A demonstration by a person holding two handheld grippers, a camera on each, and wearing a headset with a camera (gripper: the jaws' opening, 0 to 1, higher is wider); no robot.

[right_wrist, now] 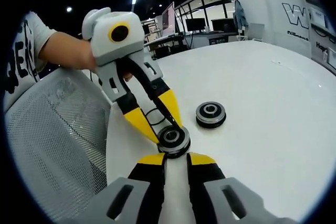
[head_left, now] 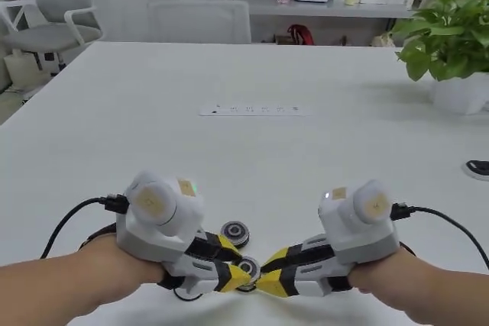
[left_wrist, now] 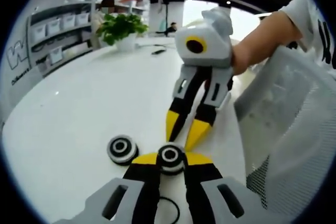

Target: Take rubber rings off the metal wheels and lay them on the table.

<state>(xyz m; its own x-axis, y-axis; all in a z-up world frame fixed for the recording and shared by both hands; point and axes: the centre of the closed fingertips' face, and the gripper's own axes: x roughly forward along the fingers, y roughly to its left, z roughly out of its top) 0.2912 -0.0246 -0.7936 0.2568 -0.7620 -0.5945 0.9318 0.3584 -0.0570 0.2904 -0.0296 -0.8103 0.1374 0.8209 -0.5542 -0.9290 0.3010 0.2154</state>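
Left claw pinches wheel on worktop to steady it. Right claw narrow, tips at rim, likely after rubber ring; grip cannot tell.

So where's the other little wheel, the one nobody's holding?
The loose metal wheel lies flat on the white table, low in the head view, just beyond the left gripper and the clamped wheel in its jaws.
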